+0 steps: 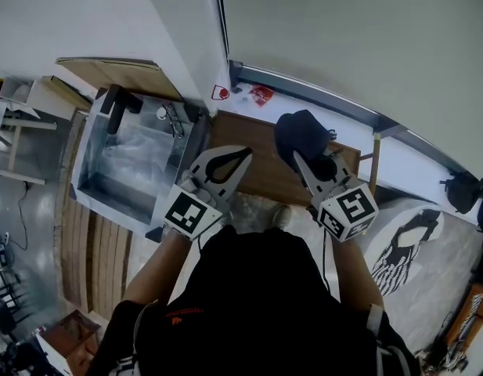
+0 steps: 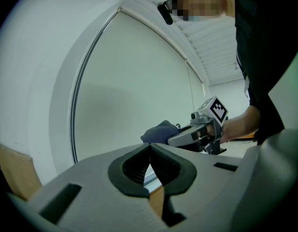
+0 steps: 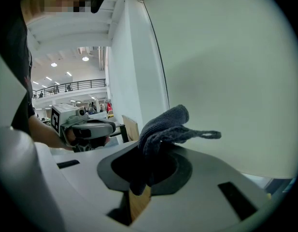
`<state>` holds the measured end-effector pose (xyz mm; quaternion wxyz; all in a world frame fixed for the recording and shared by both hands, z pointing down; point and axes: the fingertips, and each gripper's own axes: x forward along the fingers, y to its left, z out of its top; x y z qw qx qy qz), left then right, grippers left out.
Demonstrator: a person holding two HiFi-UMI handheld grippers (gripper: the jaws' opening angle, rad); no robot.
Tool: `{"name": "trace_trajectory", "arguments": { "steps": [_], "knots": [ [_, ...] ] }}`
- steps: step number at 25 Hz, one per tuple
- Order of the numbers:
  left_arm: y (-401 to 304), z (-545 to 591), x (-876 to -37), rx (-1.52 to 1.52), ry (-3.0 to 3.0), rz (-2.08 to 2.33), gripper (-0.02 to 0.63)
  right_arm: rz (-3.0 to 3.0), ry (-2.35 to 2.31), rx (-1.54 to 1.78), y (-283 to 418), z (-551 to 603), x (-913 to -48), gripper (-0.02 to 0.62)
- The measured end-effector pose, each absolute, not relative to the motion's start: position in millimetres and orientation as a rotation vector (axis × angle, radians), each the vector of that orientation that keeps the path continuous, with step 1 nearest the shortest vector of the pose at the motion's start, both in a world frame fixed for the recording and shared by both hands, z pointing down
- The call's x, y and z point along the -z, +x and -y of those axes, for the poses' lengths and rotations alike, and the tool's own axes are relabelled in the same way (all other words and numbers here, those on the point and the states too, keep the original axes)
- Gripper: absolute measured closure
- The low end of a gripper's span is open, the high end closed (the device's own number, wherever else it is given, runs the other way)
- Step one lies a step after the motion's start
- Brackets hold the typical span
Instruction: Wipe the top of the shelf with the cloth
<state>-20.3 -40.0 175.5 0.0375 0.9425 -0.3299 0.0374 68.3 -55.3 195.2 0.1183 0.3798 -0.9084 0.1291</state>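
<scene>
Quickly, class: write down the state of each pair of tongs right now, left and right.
Left tongs: shut, nothing between them.
Right tongs: shut on the dark cloth.

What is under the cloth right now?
The brown shelf top lies below the dark cloth, which the right gripper grips. The patch directly beneath the cloth is covered, so whether the two touch cannot be seen.
</scene>
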Motion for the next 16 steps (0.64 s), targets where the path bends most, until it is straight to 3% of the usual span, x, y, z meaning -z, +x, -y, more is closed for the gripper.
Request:
{"name": "trace_trajectory", "arguments": {
  "steps": [16],
  "knots": [
    [-17.2, 40.8, -173.3, -0.110, 2.903, 1.001, 0.586, 2.659, 1.098, -0.367, 66.9, 55.4, -192.9, 0.551]
  ]
}}
